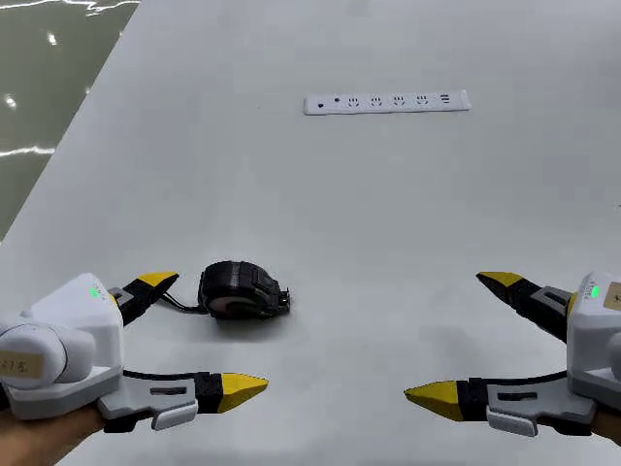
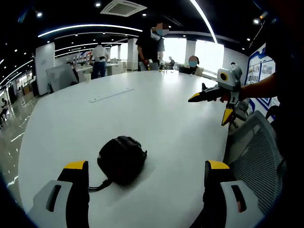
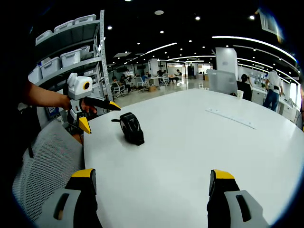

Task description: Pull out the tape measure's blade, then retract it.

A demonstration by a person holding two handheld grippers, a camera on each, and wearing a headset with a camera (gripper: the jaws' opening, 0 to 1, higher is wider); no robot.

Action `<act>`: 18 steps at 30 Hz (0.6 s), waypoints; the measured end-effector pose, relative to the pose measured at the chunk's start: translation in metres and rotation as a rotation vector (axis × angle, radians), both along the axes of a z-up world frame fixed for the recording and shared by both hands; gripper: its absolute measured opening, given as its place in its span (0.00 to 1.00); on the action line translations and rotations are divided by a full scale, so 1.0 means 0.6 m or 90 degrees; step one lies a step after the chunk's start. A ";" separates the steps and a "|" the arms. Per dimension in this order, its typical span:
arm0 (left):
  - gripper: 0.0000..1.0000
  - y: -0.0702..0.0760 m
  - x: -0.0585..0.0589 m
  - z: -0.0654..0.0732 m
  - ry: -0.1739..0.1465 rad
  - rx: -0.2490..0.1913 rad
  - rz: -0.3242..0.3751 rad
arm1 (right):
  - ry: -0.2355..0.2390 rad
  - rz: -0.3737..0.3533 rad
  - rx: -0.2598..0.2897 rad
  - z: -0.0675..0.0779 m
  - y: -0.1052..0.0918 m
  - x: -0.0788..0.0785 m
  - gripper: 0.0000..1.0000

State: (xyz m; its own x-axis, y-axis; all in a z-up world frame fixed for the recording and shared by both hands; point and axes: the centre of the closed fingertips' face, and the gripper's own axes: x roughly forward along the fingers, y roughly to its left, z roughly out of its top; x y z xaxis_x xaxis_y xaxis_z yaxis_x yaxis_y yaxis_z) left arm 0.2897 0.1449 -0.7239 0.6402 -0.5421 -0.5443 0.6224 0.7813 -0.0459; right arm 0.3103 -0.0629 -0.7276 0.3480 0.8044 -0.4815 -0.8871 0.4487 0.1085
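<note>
A black tape measure (image 1: 239, 289) lies on the white table (image 1: 369, 204), its blade retracted and a short black strap trailing to its left. My left gripper (image 1: 204, 330) is open just left of it, the tape measure (image 2: 121, 159) sitting slightly ahead of the yellow-tipped fingers (image 2: 76, 166), nearer the left one. My right gripper (image 1: 456, 335) is open at the lower right, well apart from the tape measure (image 3: 132, 127), nothing between its jaws. The left gripper (image 3: 97, 114) shows beside the tape in the right gripper view, and the right gripper (image 2: 211, 107) shows at the right of the left gripper view.
A white power strip (image 1: 386, 102) lies flat at the far middle of the table. The table's left edge (image 1: 87, 97) runs diagonally beside glossy floor. A mesh chair (image 2: 256, 152) stands at the near edge. People stand at the table's far side.
</note>
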 end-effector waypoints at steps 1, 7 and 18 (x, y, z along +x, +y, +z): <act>0.99 0.000 0.001 0.000 0.001 0.000 -0.002 | 0.001 0.003 -0.001 -0.001 0.001 0.001 0.99; 0.99 -0.002 0.008 -0.004 0.007 0.006 -0.020 | 0.004 0.021 -0.006 -0.008 0.007 0.007 0.99; 0.99 0.000 0.029 -0.007 0.008 0.024 -0.049 | 0.001 0.069 -0.016 -0.016 0.026 0.020 0.95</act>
State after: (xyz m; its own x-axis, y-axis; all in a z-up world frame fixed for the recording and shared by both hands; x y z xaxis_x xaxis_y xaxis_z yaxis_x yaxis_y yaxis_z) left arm 0.3073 0.1451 -0.7279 0.5906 -0.5682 -0.5730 0.6799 0.7328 -0.0259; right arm 0.3224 -0.0471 -0.7370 0.2591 0.8250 -0.5023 -0.9302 0.3531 0.1002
